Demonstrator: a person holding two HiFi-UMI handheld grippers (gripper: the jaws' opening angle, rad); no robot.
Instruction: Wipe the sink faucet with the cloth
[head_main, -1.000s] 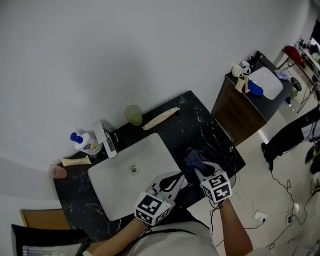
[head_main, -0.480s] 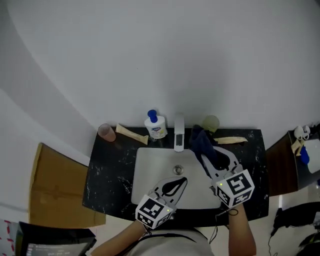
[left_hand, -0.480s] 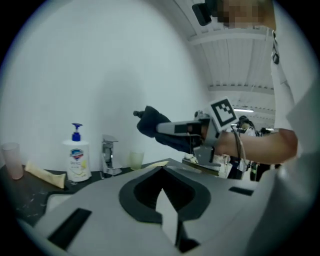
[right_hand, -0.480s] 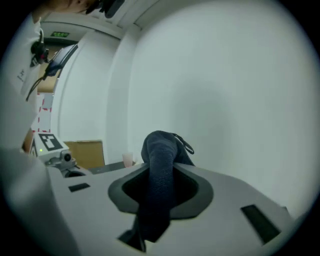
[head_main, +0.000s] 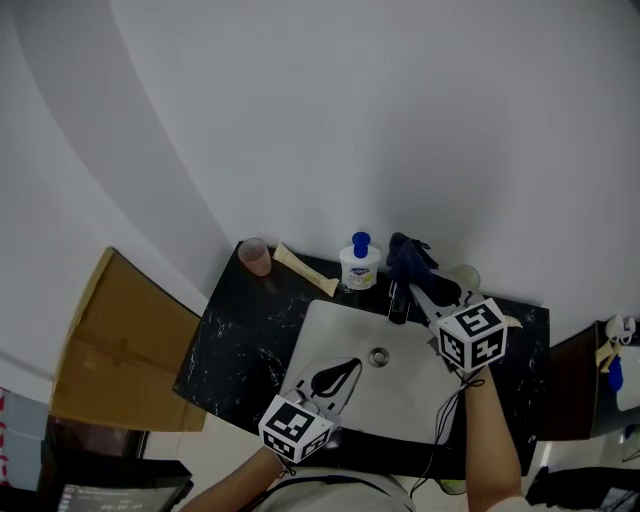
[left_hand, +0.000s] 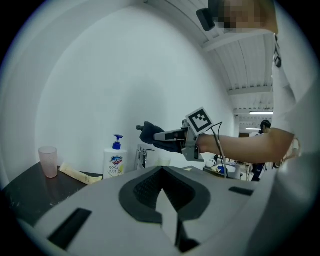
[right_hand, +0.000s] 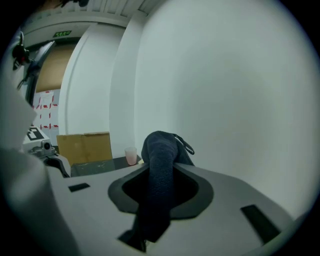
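Now right gripper (head_main: 420, 291) outstretched — cloth (head_main: 405, 257) above faucet (head_main: 398, 302).

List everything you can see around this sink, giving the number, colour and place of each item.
counter: 1, black marbled, against the white wall
sink: 1, white, set in the counter
faucet: 1, metal, at the sink's back rim
soap bottle: 1, white with a blue pump, left of the faucet
pink cup: 1, pink, back left corner of the counter
tube: 1 in clear view, beige, between the pink cup and the soap bottle
pale cup: 1, pale, partly hidden beside the right gripper
cardboard box: 1, brown, left of the counter
cloth: 1, dark blue, above the faucet
left gripper: 1, grey, shut and empty, over the sink
right gripper: 1, grey, shut on the cloth
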